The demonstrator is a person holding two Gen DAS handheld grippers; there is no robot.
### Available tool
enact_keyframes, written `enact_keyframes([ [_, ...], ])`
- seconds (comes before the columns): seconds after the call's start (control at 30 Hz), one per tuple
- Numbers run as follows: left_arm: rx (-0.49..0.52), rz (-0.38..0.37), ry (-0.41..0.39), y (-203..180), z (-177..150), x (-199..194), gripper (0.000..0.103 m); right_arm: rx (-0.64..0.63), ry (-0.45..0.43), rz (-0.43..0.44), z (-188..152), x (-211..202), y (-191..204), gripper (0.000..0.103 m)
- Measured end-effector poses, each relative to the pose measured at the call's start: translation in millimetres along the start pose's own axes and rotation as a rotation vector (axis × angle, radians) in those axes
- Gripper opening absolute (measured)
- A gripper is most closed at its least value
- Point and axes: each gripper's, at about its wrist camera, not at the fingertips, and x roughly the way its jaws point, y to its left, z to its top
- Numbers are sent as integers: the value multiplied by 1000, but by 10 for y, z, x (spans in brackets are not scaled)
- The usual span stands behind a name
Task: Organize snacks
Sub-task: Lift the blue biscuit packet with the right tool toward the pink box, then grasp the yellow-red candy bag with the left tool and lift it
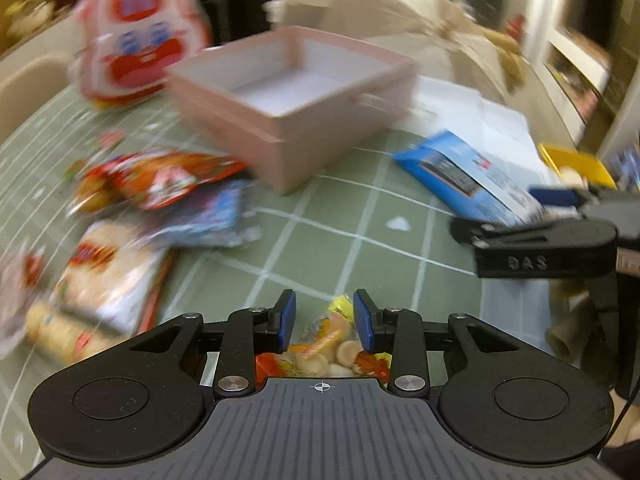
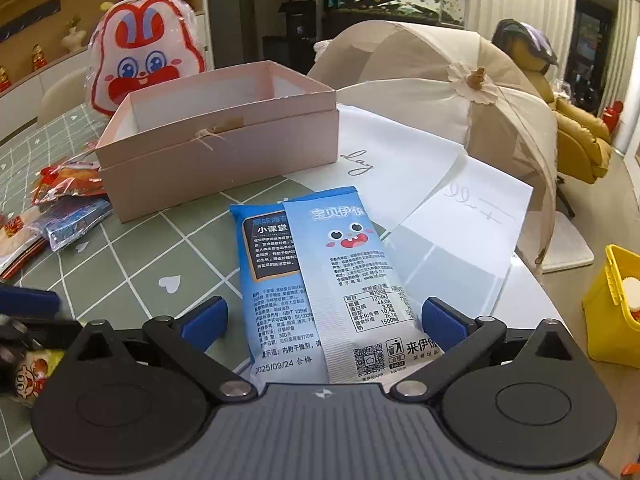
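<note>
My left gripper [image 1: 325, 320] is shut on a small yellow and orange snack packet [image 1: 332, 346], held just above the green checked tablecloth [image 1: 360, 216]. An open pink box [image 1: 236, 132] [image 2: 224, 160] stands ahead, with nothing visible in the part of its inside that shows. A blue snack packet [image 2: 320, 264] [image 1: 460, 176] lies flat, back side up, partly on white paper. My right gripper [image 2: 324, 320] stands open wide around its near end, pads clear of it. The right gripper [image 1: 512, 214] also shows at the right edge of the left wrist view.
Several snack packets lie left of the box: a red one [image 1: 160, 176], a blue-purple one [image 1: 208, 216], a white cracker pack [image 1: 108, 272]. A rabbit-face bag [image 2: 148, 64] stands behind the box. A mesh food cover [image 2: 440, 80] and a yellow bin [image 2: 616, 308] are on the right.
</note>
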Motion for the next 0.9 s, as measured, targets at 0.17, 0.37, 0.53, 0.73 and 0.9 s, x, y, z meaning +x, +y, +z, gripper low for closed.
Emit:
enact_keyframes([
  [0.17, -235, -1, 39, 264, -88, -378, 35, -127, 66, 121, 117, 32, -49, 103],
  [0.37, -432, -164, 211, 319, -210, -477, 34, -304, 45, 171, 286, -13, 47, 99],
  [0.53, -495, -90, 194, 334, -191, -246, 34, -334, 84, 191, 360, 131, 126, 99],
  [0.73, -603, 143, -71, 478, -39, -228, 34, -334, 74, 220, 347, 196, 78, 99],
  [0.9, -591, 230, -17, 218, -42, -370, 34, -313, 47, 259, 304, 222, -18, 102],
])
